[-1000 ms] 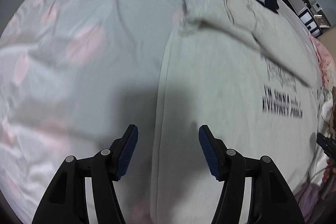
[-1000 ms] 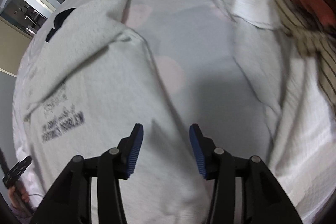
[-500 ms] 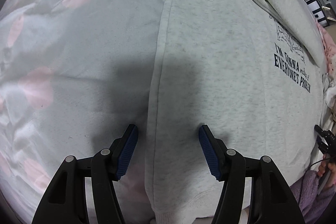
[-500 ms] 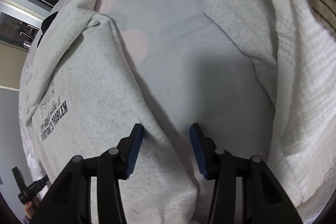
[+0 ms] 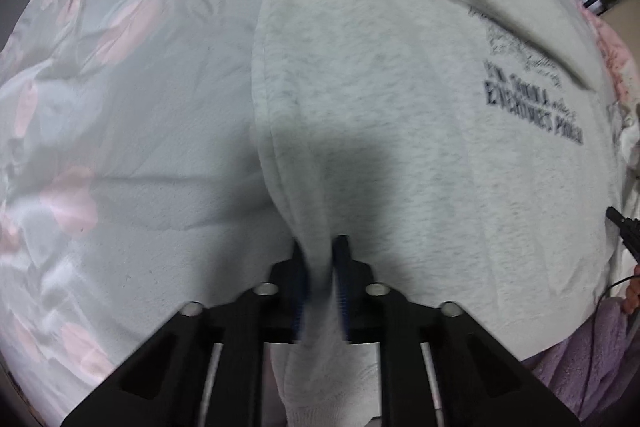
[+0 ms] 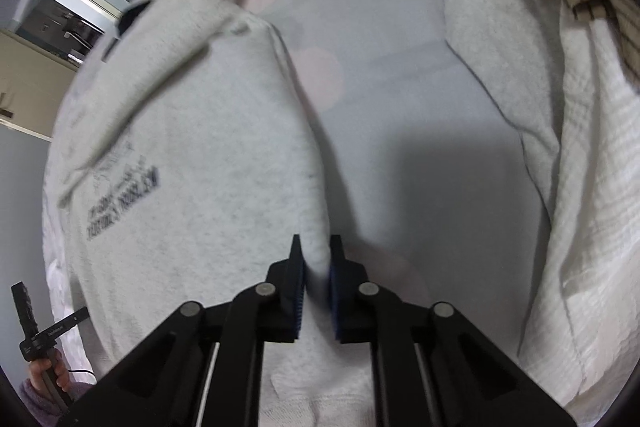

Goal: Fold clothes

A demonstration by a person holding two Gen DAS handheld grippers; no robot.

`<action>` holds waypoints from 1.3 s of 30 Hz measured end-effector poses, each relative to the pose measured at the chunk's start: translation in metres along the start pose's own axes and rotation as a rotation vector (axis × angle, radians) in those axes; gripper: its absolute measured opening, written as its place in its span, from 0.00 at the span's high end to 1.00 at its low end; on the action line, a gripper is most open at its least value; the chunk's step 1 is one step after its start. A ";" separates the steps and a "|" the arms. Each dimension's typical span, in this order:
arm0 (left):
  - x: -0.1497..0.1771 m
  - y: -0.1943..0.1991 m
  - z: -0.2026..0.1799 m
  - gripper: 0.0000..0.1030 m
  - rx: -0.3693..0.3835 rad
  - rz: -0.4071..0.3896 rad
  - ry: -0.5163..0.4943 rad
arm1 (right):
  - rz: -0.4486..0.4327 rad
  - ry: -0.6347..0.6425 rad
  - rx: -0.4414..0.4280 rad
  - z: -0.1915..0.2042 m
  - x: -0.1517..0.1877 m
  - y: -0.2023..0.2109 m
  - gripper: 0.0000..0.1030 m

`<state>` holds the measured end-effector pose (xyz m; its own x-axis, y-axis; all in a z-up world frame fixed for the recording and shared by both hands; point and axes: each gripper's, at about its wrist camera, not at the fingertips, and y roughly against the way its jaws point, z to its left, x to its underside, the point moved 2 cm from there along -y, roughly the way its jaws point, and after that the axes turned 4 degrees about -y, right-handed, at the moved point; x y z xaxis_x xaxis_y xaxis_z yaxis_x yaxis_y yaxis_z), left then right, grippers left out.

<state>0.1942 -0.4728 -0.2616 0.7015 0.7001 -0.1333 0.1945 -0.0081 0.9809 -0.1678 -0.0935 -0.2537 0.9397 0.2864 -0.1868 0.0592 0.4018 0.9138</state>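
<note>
Grey sweatshirt lies flat on the bedsheet, print side up. Left gripper pinches its side edge near the hem; the body spreads ahead and to the right of it. Right gripper pinches the opposite side edge; the body spreads ahead and to the left. Right of that gripper lie a grey garment and a white cloth, apart from the sweatshirt.

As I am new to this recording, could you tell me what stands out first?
A pale grey sweatshirt with dark lettering lies spread on a grey bedsheet with pink blotches. The left hand-held gripper and the right hand-held gripper each pinch a side edge near its hem.
</note>
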 end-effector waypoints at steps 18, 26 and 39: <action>-0.049 0.048 -0.014 0.93 0.124 -0.411 0.067 | -0.307 -0.014 -0.114 0.010 -0.010 0.038 0.93; -0.074 0.057 -0.007 0.93 0.072 -0.531 0.102 | -0.464 -0.037 -0.045 0.005 -0.035 0.054 1.00; -0.104 0.005 -0.013 0.87 -0.109 -0.366 0.039 | -0.303 -0.053 -0.072 0.006 -0.052 -0.002 0.95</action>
<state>0.1131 -0.5363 -0.2413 0.5719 0.6693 -0.4743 0.3518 0.3221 0.8789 -0.2147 -0.1145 -0.2432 0.8994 0.0993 -0.4257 0.3168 0.5229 0.7913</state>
